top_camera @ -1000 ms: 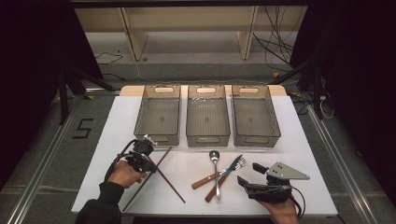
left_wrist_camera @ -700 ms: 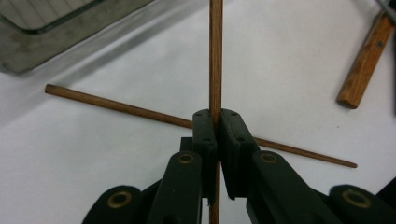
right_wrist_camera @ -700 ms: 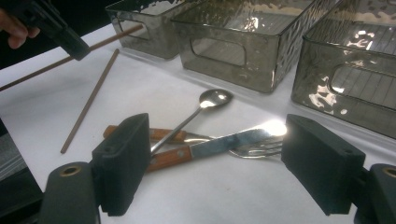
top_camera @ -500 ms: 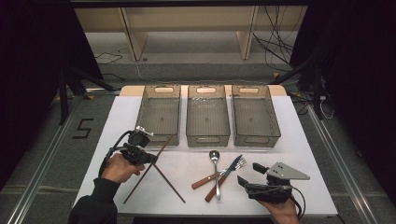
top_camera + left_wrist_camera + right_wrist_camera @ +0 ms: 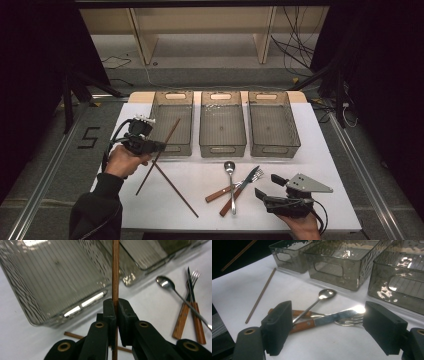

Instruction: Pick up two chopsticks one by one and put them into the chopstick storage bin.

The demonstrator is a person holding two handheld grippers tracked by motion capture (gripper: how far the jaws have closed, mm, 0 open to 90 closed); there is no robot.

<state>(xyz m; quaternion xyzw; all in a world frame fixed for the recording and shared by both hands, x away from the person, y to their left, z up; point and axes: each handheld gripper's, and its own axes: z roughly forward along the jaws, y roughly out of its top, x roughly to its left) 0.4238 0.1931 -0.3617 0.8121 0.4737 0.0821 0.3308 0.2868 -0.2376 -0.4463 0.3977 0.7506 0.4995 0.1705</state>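
Observation:
My left gripper [image 5: 159, 146] is shut on a brown chopstick [image 5: 170, 131], held off the table just in front of the left bin [image 5: 172, 96]. In the left gripper view the chopstick [image 5: 115, 270] runs straight up between the closed pads [image 5: 110, 308]. A second chopstick [image 5: 175, 189] lies flat on the white table [image 5: 320, 150], also seen as the loose chopstick [image 5: 260, 296]. My right gripper [image 5: 266, 185] rests open at the front right, jaws apart around nothing [image 5: 330, 327]. Just beyond it lie a spoon [image 5: 326, 293], a wooden-handled knife [image 5: 332, 317] and a fork [image 5: 349, 320], overlapping.
Three clear grey bins stand in a row at the back: the left bin, the middle bin [image 5: 222, 147] and the right bin [image 5: 274, 149]. All look bare inside. The table's edges drop to dark floor on both sides.
My left gripper has risen and moved toward the left bin, lifting the chopstick so its upper end now reaches over the bin's front. The right gripper and the cutlery have stayed put.

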